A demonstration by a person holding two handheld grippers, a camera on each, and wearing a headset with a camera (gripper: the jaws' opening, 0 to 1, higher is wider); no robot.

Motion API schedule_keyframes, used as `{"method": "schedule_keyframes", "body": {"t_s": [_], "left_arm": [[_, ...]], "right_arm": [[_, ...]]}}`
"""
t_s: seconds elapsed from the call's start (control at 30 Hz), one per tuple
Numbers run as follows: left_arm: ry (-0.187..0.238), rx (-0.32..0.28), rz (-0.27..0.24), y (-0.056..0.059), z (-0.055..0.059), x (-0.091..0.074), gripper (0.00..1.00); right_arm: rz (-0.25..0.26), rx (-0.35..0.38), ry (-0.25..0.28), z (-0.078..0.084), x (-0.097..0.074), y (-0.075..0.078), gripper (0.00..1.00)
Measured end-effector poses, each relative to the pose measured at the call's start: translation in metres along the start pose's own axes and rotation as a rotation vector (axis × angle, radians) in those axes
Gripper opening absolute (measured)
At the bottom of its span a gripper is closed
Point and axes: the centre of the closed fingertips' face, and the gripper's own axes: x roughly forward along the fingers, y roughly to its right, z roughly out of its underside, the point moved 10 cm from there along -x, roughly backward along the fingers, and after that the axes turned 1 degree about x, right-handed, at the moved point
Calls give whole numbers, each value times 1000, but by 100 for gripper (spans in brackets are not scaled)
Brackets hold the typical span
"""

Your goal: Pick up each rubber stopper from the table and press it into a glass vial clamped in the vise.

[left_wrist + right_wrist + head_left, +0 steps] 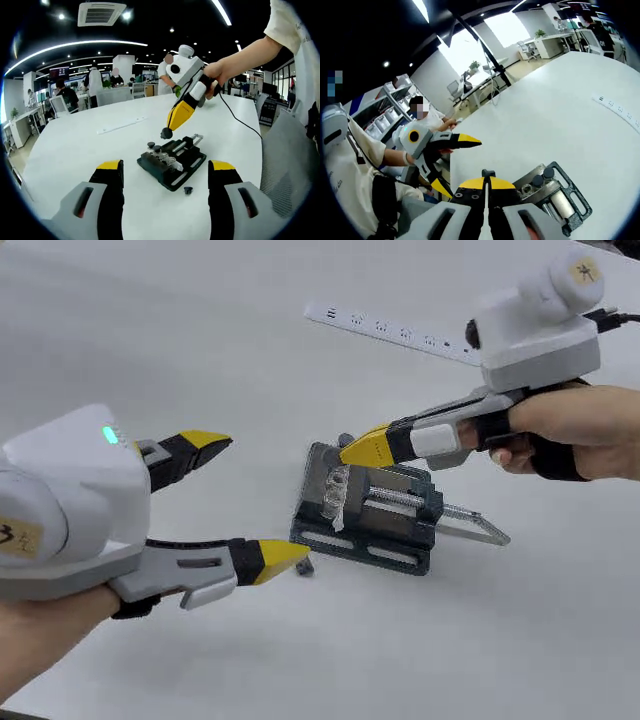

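A dark vise (pixel 385 525) stands on the white table and clamps a row of glass vials (pixel 338 496). In the left gripper view two of the vials (pixel 154 148) carry dark stoppers. My right gripper (pixel 352 450) hangs just above the vise's far end, shut on a dark rubber stopper (pixel 166 133), also seen at its tips (pixel 488 173). One loose stopper (pixel 304 566) lies on the table by the vise's near corner. My left gripper (pixel 245 498) is open and holds nothing, left of the vise, with one yellow fingertip (pixel 282 554) close to the loose stopper (pixel 188 190).
A white power strip (pixel 395 332) lies across the table beyond the vise. The vise handle (pixel 475 528) sticks out to the right. Around the table is an office with desks, chairs and people in the background.
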Motion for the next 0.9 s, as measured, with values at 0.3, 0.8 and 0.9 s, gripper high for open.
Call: {"method": "schedule_keyframes", "body": {"t_s": [0.3,0.8,0.9], "left_arm": [[75,197,44,7,-23,2,41],[163,339,77,17,-43,-2,12],[175,323,86,17,-43,-3,10]], "right_arm": [[-144,186,123,4,-9,-27,0],[-252,431,144,20,-7,-44,0],[-268,453,148,20,-7,-44,0]]}}
